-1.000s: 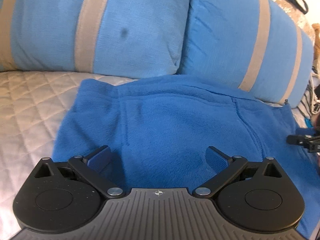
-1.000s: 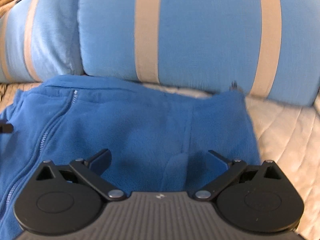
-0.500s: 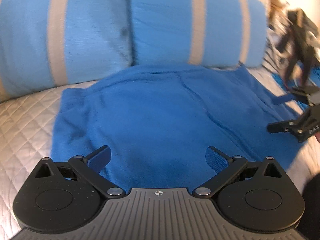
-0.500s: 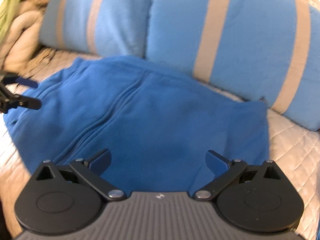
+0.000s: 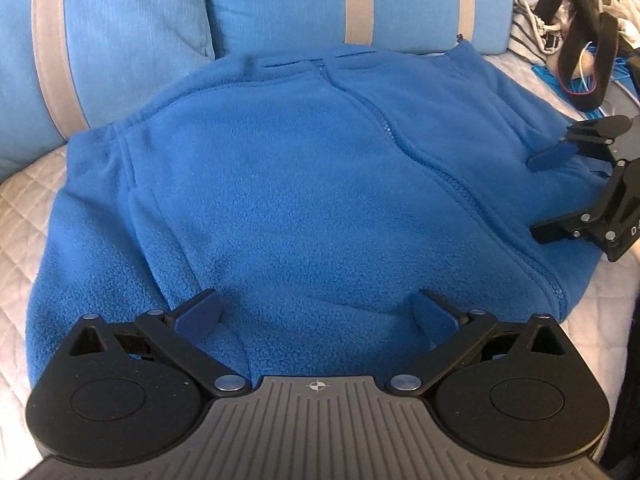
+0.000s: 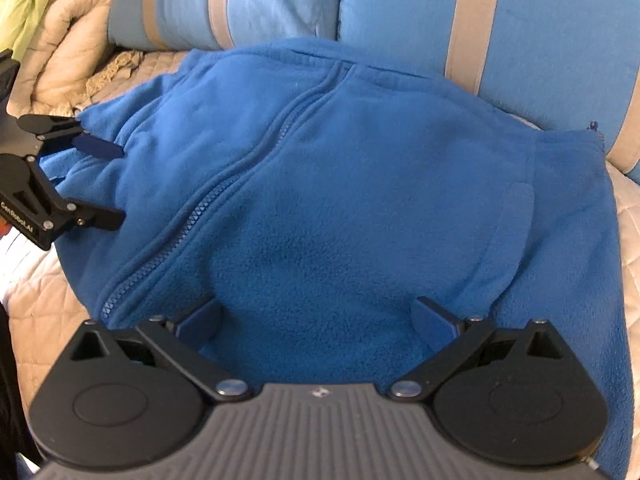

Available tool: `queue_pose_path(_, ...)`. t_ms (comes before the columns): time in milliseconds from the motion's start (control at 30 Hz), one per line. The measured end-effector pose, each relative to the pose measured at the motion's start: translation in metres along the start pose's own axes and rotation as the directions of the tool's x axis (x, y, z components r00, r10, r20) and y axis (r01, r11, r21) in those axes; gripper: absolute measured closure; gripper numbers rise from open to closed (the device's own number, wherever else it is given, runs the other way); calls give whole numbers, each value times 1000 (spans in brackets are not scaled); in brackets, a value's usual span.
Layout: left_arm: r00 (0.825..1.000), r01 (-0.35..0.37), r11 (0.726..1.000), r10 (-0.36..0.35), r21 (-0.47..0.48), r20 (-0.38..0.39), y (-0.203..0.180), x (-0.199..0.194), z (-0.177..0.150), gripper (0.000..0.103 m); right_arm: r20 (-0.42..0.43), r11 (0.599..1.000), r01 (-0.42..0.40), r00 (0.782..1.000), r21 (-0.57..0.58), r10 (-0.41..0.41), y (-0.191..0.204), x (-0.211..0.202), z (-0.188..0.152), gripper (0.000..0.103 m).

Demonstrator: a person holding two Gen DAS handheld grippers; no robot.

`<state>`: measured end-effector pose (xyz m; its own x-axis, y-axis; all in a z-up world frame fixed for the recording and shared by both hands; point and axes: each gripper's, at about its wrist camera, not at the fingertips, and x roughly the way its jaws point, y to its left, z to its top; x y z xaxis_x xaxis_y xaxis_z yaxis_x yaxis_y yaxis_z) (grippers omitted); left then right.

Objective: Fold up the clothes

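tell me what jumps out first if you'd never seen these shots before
A big blue fleece jacket fills the middle of both views, spread zipper-up on a pale quilted bed cover. Behind it lean blue pillows with tan stripes. The left gripper and right gripper hang open over the near edge of the jacket, gripping nothing.

In the right wrist view, the body of the left tongs (image 6: 102, 184) carries small white letters that read about "GenRobot.AI". In the left wrist view, the right tongs (image 5: 540, 200) shows only a white "D" at the picture edge; the rest is cut off.
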<state>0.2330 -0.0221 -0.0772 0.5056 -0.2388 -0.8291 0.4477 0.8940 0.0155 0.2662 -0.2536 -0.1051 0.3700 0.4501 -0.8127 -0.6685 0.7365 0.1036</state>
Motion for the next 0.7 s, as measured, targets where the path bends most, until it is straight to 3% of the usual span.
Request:
queue_pose_path(233,1000,10,1000,-10,-15,5,2,-4,1,0,6,1000,6,1000,9,-6,3,3,3,1)
queue_pose_path(400,1000,16,999,-15,-40,26,12,-23,6,0,40,999,28,999,39,-30,-6,-17,11,0)
queue_pose_path(500,998,3,998,0,-63,57,26,-40,7,0,64,995,53,996,85,-58,-26,-34,15,0)
queue_pose_path(700,995,20,978,0,-208,96,81,-58,6,0,66,963,97,991,251,-116,-94,-59,14,0)
